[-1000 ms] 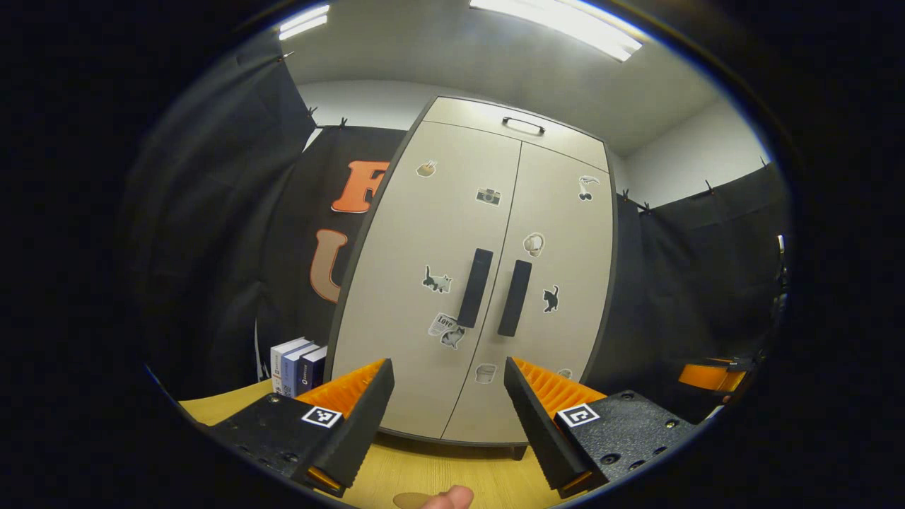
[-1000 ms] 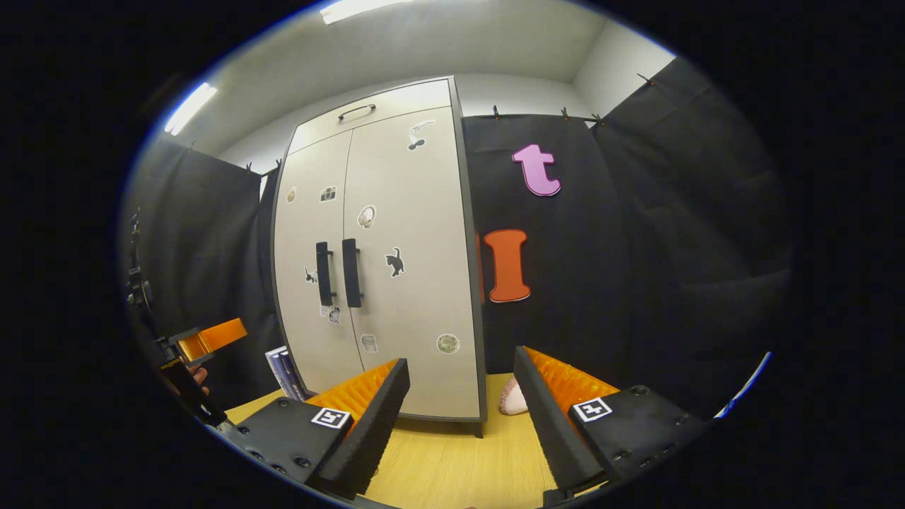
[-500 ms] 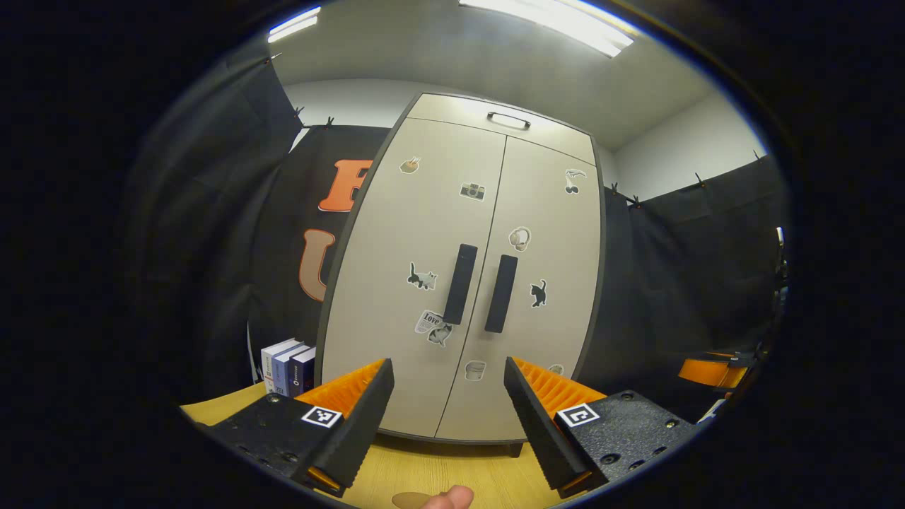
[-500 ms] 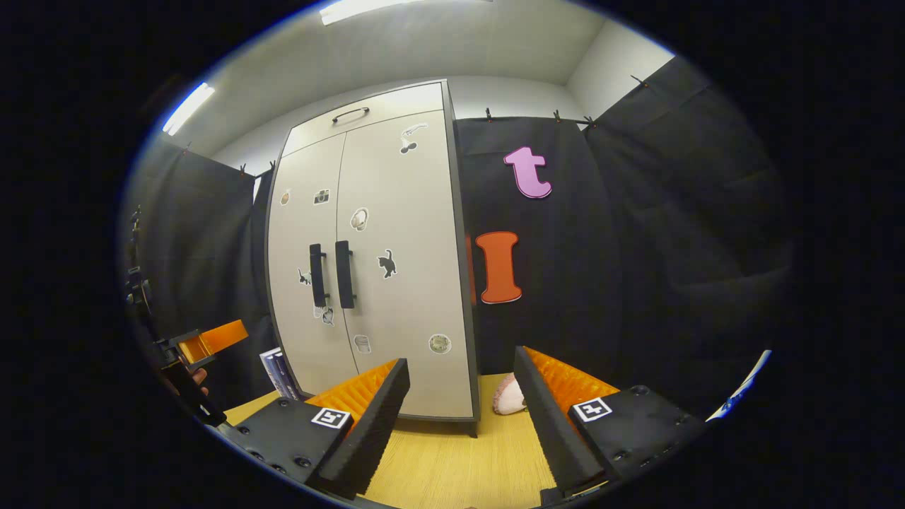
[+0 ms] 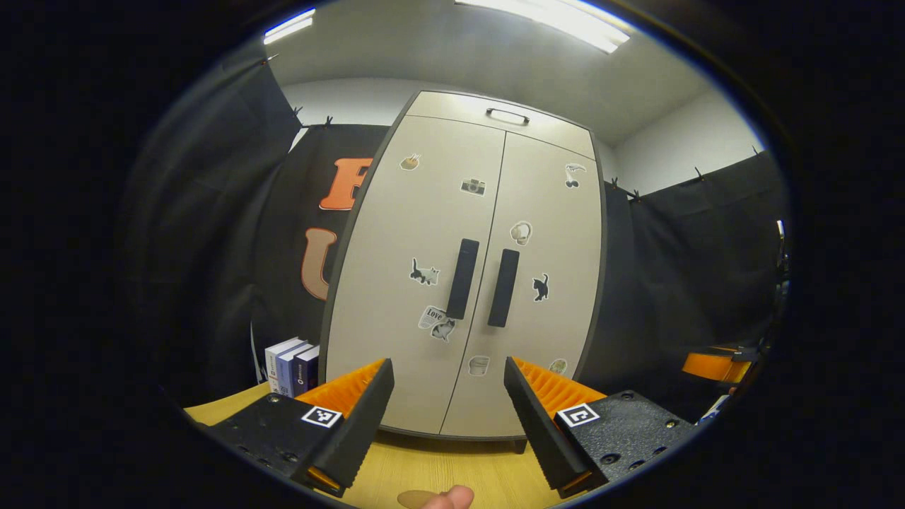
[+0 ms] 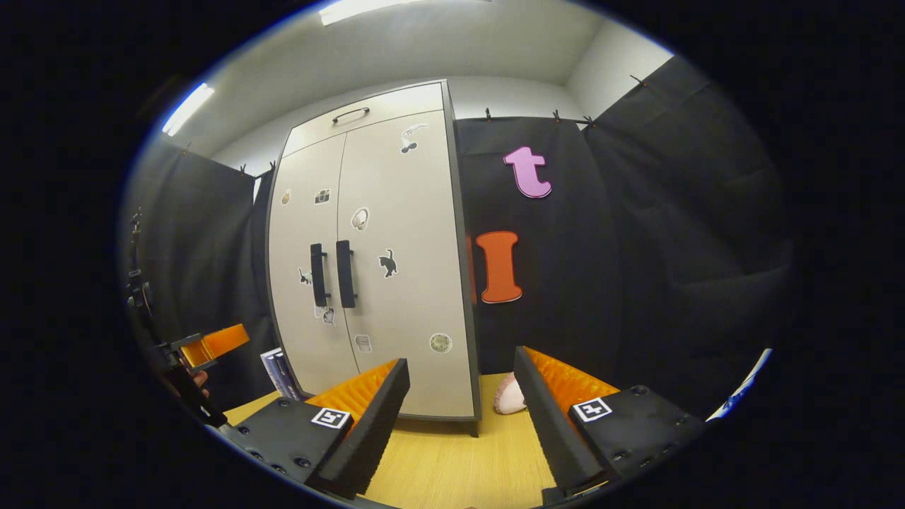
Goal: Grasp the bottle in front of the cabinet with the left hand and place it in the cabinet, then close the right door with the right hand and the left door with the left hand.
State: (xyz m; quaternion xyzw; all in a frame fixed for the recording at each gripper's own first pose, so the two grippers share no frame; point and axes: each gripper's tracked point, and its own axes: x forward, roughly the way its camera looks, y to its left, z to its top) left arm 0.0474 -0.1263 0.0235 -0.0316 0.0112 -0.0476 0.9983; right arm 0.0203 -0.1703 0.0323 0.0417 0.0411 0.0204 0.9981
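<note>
Left gripper view, left to right: stack of books [image 5: 291, 365] upright on the tabletop [image 5: 452, 477] just beside the cabinet's left flank. Cabinet [image 5: 396, 311] centred ahead, standing on the tabletop. Left door [image 5: 396, 233] and right door [image 5: 558, 226] both shut, edges meeting along the middle seam. Two dark vertical handles [image 5: 463, 278] side by side at the seam. Small stickers [image 5: 424, 273] scattered over both door faces. Bottle location: cannot tell, no bottle visible with the doors shut. Left gripper [image 5: 447, 417] low in front of the cabinet base, fingers [image 5: 357, 424] spread apart, nothing between them, no contact with the doors. Fingertip of the holding hand [image 5: 447, 498] at the bottom edge. Right gripper [image 5: 714, 365] partly seen at the far right edge, well apart from the cabinet.

Right gripper view, left to right: left gripper [image 6: 208, 344] at the far left edge, held by a hand. Books [image 6: 277, 372] beside the cabinet's left corner. Cabinet [image 6: 417, 233] left of centre, both doors closed. Small pale pink object [image 6: 509, 398] on the tabletop [image 6: 452, 463] just right of the cabinet's right corner; kind cannot be told. Right gripper [image 6: 461, 424] low in the foreground, fingers [image 6: 371, 428] open wide, empty, clear of the cabinet.
</note>
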